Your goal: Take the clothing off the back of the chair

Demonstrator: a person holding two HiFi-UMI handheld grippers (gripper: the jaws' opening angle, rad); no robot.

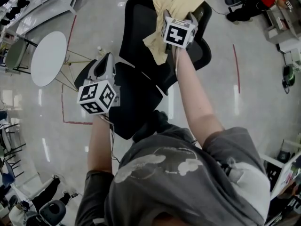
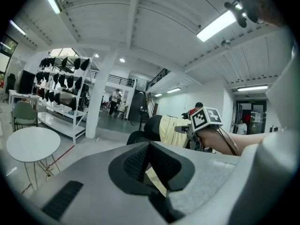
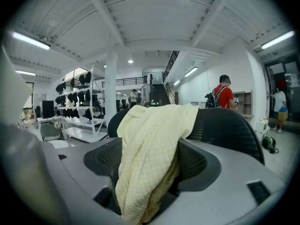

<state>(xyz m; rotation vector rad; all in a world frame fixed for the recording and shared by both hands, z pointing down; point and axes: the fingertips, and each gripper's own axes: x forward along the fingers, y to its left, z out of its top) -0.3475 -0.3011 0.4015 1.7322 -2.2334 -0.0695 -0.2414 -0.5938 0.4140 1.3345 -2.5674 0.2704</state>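
No legible text, label, brand, number or sign anywhere in view.

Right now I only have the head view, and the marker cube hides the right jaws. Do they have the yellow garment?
Observer: Yes. In the right gripper view, the right gripper has a bunched fold of the yellow garment between its jaws, pressed from both sides.
Operator: Lifted clear yet?
Observer: No. From the jaws it runs up and over the top edge of the chair back and drapes there.
Operator: Left jaws?
Observer: The left gripper view shows the left gripper with its jaws together and nothing between them, pointed towards the chair.
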